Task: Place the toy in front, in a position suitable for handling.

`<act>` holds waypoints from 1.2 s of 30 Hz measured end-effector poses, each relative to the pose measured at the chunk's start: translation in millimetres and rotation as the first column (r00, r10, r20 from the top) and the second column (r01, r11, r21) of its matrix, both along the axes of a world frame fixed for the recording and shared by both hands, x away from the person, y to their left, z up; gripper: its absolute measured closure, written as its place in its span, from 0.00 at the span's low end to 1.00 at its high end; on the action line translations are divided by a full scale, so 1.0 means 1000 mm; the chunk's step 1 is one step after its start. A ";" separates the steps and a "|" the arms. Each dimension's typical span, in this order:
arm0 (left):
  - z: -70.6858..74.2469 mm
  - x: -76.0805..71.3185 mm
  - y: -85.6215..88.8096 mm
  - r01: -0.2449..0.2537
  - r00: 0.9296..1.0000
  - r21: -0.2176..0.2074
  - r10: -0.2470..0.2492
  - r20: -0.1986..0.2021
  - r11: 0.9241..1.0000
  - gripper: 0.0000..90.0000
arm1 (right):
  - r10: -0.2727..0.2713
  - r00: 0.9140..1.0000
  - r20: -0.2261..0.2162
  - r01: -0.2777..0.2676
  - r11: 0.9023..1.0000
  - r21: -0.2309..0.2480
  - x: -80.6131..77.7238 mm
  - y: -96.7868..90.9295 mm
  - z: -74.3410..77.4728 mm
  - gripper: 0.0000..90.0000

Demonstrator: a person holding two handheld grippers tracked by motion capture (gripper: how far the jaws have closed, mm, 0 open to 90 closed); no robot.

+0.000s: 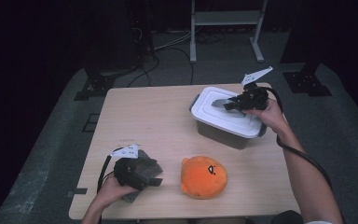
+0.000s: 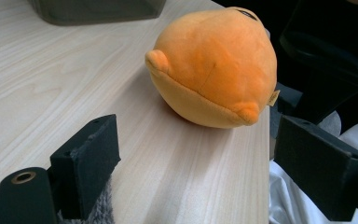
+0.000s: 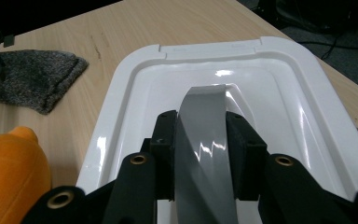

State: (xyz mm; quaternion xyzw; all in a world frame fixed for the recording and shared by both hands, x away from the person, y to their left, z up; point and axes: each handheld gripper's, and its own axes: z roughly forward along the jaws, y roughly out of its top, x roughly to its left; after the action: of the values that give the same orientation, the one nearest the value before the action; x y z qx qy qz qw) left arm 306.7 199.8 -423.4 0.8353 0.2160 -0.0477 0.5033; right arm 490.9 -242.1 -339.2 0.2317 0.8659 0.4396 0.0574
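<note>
Right gripper [image 3: 200,154] pinches grey handle [image 3: 204,140] to lift box lid [image 3: 289,88]. Left gripper [image 2: 196,163] spread, idle near plush [image 2: 214,65].

I count one table [image 1: 158,121]. On it stands one storage box [image 1: 223,133] near the far right corner, topped by one white lid [image 1: 214,112] with one grey handle [image 3: 204,140]. There is one orange plush toy [image 1: 203,177] close to the near edge, about midway along it. One grey knitted cloth [image 1: 145,164] lies toward the near left corner. I have two tongs in play: the left tongs [image 1: 154,181] over by the cloth and the right tongs [image 1: 229,104] above the lid.
</note>
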 end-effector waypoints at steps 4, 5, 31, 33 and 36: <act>0.000 0.001 0.000 -0.004 1.000 0.002 0.004 -0.002 1.000 0.14 | 0.009 1.000 0.001 -0.009 1.000 -0.001 -0.003 0.006 0.000 0.73; 0.000 0.001 0.000 -0.004 1.000 0.004 0.004 -0.001 1.000 0.13 | 0.014 1.000 0.005 -0.014 1.000 -0.003 -0.004 0.007 0.000 0.73; 0.000 0.001 0.003 -0.002 1.000 0.017 0.002 0.001 1.000 0.12 | 0.119 0.993 0.012 -0.119 0.993 -0.012 -0.016 0.055 0.001 0.73; 0.000 0.000 0.004 -0.004 1.000 0.014 0.004 0.001 1.000 0.12 | 0.125 0.992 0.012 -0.125 0.992 -0.014 -0.016 0.058 0.001 0.73; 0.001 0.000 0.005 -0.009 1.000 0.010 0.009 0.001 1.000 0.12 | 0.141 0.990 0.014 -0.141 0.990 -0.021 -0.017 0.062 0.002 0.73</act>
State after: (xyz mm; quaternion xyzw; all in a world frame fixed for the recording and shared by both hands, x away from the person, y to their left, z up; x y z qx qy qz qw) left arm 306.6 204.4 -422.3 0.8370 0.2196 -0.0440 0.4993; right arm 473.4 -179.7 -337.5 0.1660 0.8840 0.4357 0.0354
